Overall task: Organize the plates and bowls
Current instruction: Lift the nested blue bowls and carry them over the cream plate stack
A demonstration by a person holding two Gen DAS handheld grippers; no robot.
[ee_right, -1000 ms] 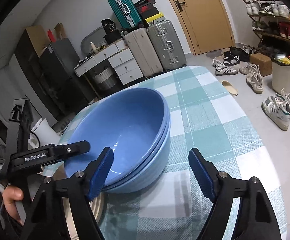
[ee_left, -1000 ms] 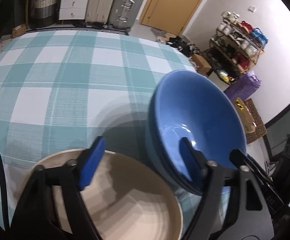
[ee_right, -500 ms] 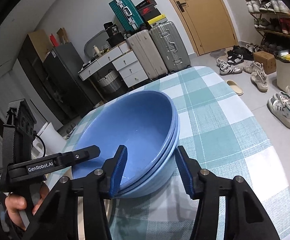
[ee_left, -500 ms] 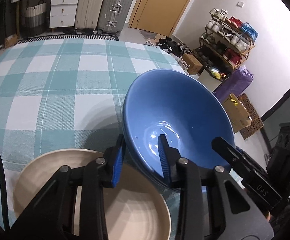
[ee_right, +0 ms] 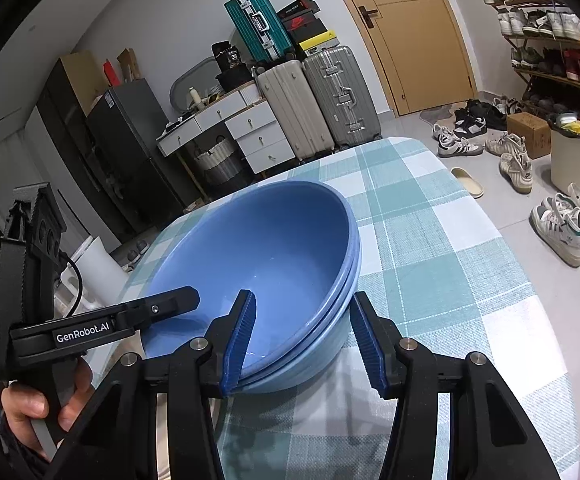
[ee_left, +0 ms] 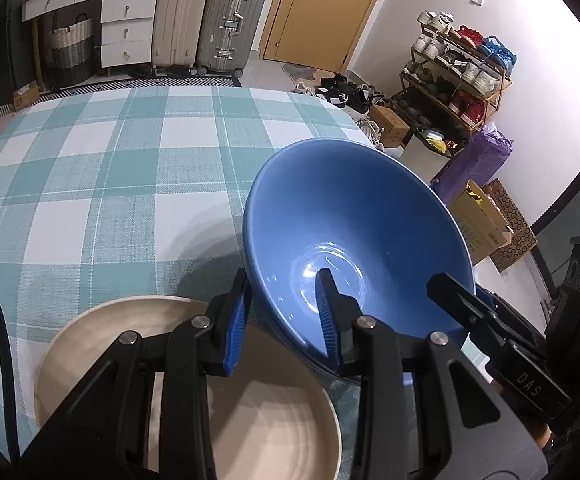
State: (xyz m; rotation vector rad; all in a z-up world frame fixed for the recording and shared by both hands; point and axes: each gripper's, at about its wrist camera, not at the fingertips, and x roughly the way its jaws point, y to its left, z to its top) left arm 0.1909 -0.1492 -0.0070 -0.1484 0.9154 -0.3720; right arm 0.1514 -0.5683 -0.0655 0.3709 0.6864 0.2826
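Centre frame: both grippers pinch the blue bowl stack [ee_left: 354, 236] rim, left gripper [ee_left: 283, 320] and right gripper [ee_right: 304, 340] narrowed. I lift level, evenly, clearing the beige plate [ee_left: 101, 344] lower left.

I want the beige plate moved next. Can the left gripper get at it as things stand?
Probably not right away: the left gripper is shut on the rim of the stacked blue bowls. The beige plate lies just below, uncovered.

"GenRobot.AI" — white print on the side of the left gripper [ee_right: 169, 308]. "DAS" — on the black body of the right gripper [ee_left: 530, 380]. "36" on a black box [ee_right: 231, 58] atop the suitcases.
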